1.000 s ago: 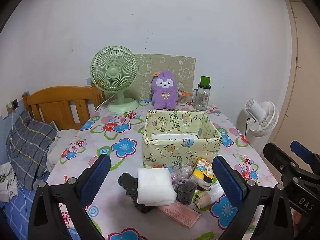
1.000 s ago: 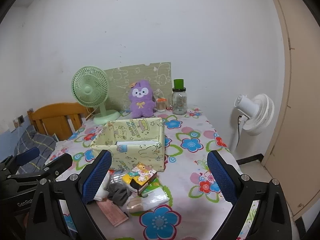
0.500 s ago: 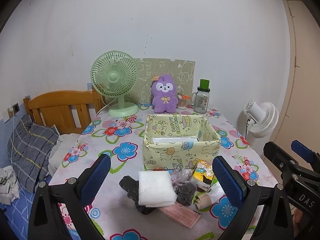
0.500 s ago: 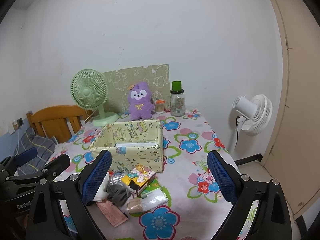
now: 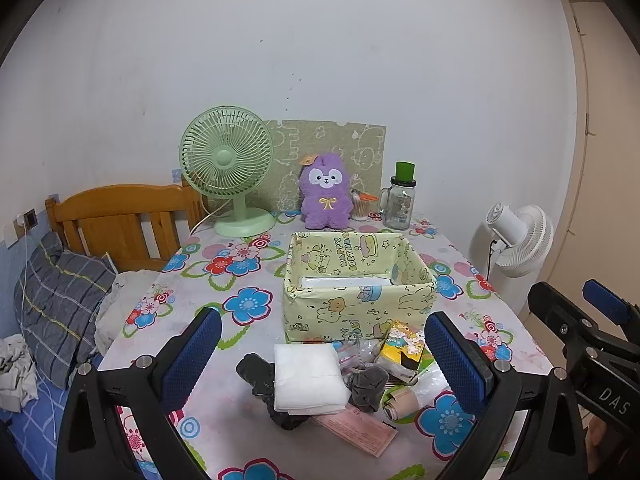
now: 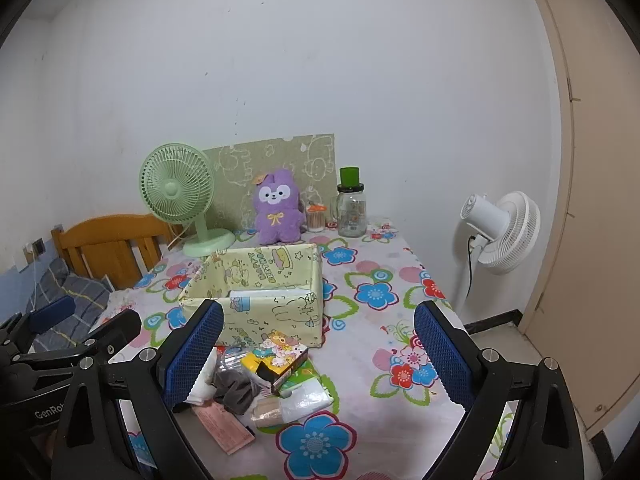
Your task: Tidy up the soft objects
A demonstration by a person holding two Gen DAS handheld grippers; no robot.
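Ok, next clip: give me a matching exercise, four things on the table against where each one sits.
Things:
1. purple plush
2. green desk fan
3. white folded cloth
4. glass jar with green lid

Places:
A. in the pile in front of the yellow box
B. back of the table, right of the plush
C. back of the table, between fan and jar
D. back left of the table

Pairs: 1-C, 2-D, 3-A, 4-B

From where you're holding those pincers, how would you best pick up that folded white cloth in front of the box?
Probably by the near edge of the folded white cloth, from above with the left gripper. It lies flat over a dark sock, so that raised edge gives the fingers something to pinch.
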